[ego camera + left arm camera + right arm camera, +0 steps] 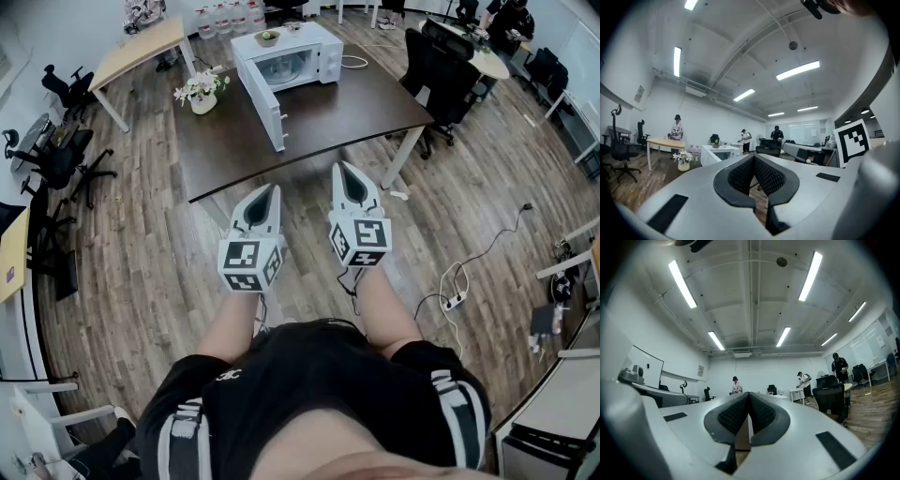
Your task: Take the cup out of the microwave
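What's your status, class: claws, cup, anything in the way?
Left claw shut, empty; right claw shut, empty. Microwave door open, cup not made out inside. Flower pot beside door; both claws short of table.

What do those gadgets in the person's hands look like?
Both the left gripper and the right gripper are pale grey, pointed shells. Black ribbed pads line the insides, each rear carries a cube with black-and-white square markers, and a black cable hangs under the right one.

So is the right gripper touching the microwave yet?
Apart. The head view shows the right gripper low in the picture, with a wide stretch of the bare dark table showing between it and the microwave.
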Motion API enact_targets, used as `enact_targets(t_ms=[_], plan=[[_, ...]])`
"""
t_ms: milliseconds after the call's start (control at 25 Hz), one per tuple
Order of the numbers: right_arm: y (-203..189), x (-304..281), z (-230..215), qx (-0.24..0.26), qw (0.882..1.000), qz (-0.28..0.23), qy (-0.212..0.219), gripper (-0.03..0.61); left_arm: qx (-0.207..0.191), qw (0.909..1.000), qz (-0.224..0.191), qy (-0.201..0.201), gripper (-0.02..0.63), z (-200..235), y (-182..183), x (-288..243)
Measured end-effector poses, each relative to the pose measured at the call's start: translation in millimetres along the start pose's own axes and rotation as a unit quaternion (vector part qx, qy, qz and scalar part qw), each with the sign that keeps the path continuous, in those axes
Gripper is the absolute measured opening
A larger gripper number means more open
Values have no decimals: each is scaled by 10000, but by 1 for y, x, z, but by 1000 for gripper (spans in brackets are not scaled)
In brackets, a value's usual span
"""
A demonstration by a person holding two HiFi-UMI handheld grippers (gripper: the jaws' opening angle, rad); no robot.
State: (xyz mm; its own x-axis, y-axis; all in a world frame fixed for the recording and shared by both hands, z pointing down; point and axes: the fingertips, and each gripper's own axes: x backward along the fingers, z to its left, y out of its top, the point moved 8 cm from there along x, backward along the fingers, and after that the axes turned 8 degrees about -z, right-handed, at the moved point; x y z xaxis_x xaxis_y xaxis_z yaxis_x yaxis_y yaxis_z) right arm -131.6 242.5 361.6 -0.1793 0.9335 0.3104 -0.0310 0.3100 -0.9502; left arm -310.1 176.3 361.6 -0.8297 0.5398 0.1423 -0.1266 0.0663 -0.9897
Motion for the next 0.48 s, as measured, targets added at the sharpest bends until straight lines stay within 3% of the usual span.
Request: enact_targets(t_ms=[480], plan=[[-2,11,-28,-211,9997,-12,88,0,-58,9999,17,154,0,-25,-4,-9]])
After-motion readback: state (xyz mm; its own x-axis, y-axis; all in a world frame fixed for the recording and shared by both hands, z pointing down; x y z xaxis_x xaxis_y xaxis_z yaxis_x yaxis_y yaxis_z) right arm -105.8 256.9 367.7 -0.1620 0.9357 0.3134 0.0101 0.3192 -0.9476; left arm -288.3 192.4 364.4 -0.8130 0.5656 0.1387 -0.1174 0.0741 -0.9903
